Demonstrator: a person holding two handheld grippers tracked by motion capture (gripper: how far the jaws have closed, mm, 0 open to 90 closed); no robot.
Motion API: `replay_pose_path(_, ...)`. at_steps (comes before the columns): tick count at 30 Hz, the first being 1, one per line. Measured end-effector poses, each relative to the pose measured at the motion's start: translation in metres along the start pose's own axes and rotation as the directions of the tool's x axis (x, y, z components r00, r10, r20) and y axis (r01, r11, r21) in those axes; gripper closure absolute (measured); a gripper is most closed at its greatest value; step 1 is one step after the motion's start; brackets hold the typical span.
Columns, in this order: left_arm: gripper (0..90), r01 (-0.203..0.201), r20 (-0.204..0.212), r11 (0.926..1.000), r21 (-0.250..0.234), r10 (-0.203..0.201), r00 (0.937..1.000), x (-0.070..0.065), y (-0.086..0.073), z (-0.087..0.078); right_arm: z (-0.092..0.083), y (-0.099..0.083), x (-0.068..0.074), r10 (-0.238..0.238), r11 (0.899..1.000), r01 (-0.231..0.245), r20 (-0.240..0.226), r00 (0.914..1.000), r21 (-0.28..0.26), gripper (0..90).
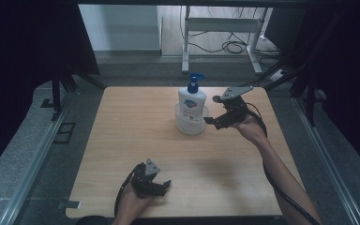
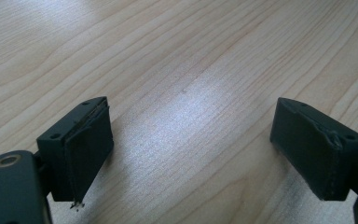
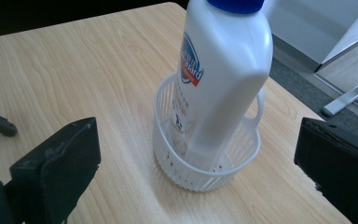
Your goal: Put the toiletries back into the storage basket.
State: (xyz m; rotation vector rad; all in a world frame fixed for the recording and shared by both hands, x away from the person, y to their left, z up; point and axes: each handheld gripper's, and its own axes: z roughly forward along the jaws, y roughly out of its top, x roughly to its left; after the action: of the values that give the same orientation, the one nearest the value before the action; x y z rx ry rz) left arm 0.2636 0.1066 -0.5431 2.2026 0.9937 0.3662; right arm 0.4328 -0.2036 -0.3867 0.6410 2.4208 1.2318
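**Left gripper idle at near edge; right gripper beside soap bottle in basket**

Nearest the high camera, I found my left gripper (image 1: 165, 184) resting low over the near part of the worktop (image 1: 136, 126), held in the left hand (image 1: 132, 201) that came in from the bottom edge. Its own view confirmed the fingers (image 2: 81, 149) stood wide apart with bare wood grain between them and nothing gripped.

I recorded the right gripper (image 1: 209, 120) farther up the worktop, on the right side, carried by the right hand (image 1: 249, 125) with the forearm stretching back toward the near right corner. A grey three-cornered plate sat on top of it. It pointed toward the white basket (image 1: 190, 124) and lay just beside it; I could not tell from the high view whether the tips touched the rim. In the right gripper view, its fingers (image 3: 65, 163) were spread well apart, one on either side of the frame, holding nothing.

I noted the soap bottle (image 1: 191, 101), white with a blue pump top, standing inside the basket at the far middle of the worktop. From the right gripper view, the soap bottle (image 3: 223, 79) leaned slightly against the basket (image 3: 182, 175) wall, its base down inside, with the printed label facing partly toward the camera. The basket's ribbed sides and perforated floor were visible around the base.
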Motion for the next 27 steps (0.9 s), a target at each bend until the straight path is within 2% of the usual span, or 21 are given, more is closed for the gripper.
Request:
replay_pose_path(16,12.4,0.000,0.000,1.0000,0.000,0.000,1.0000,0.000,0.000,0.000,-0.018,-0.007,0.020,-0.021,1.000,0.021,-0.003,0.9998,-0.020,0.0)
replay_pose_path(27,12.4,-0.001,0.000,1.0000,-0.001,0.001,1.0000,0.000,0.000,0.000,-0.026,-0.018,0.032,-0.014,1.000,0.014,-0.005,0.9999,-0.003,0.0)
